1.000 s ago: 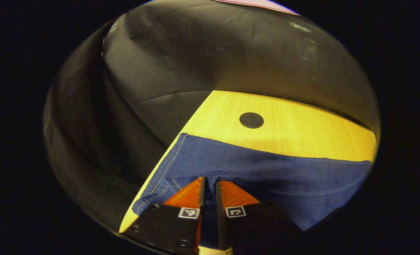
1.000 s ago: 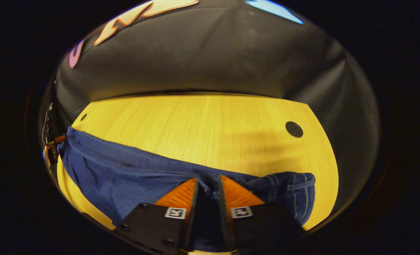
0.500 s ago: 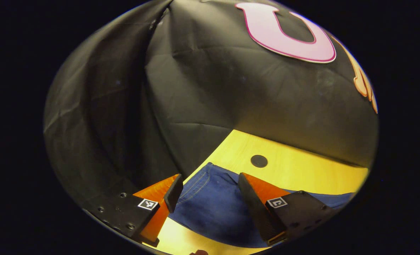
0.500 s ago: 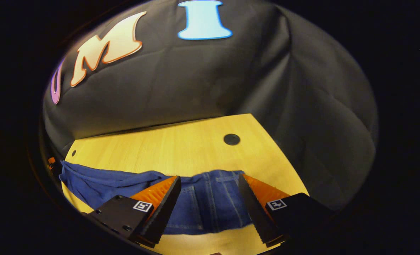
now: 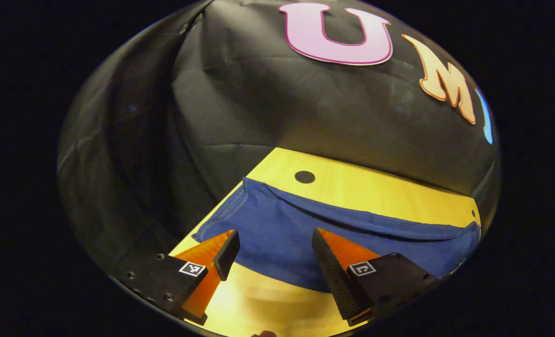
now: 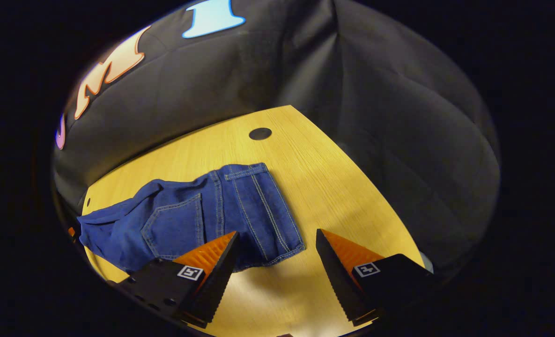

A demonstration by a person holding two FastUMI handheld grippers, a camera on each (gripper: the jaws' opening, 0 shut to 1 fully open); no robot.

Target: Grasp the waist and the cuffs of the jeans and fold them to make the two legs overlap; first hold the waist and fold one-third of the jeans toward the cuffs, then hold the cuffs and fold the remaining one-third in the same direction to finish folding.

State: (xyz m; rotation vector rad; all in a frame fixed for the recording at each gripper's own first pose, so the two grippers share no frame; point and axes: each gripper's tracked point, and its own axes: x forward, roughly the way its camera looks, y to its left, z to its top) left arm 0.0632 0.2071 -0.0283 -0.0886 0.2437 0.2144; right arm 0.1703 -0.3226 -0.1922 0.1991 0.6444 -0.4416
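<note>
The blue denim jeans (image 6: 211, 210) lie folded lengthwise on the yellow wood-grain worktop (image 6: 333, 178), the waist and back pocket toward the right tongs (image 6: 275, 247), the cuff end toward the left tongs (image 5: 272, 243). Both tongs stand wide apart above the cloth, gripping nothing. A round black grommet (image 5: 304, 177) sits just beyond the cuff corner.

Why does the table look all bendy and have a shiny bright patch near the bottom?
In the left gripper view the fisheye lens curves the table edges, and a glare patch sits on the wood in front of the jeans, between the open left gripper fingers. In the right gripper view the table bends likewise, with glare between the open right gripper fingers; both pictures look sharp.
</note>
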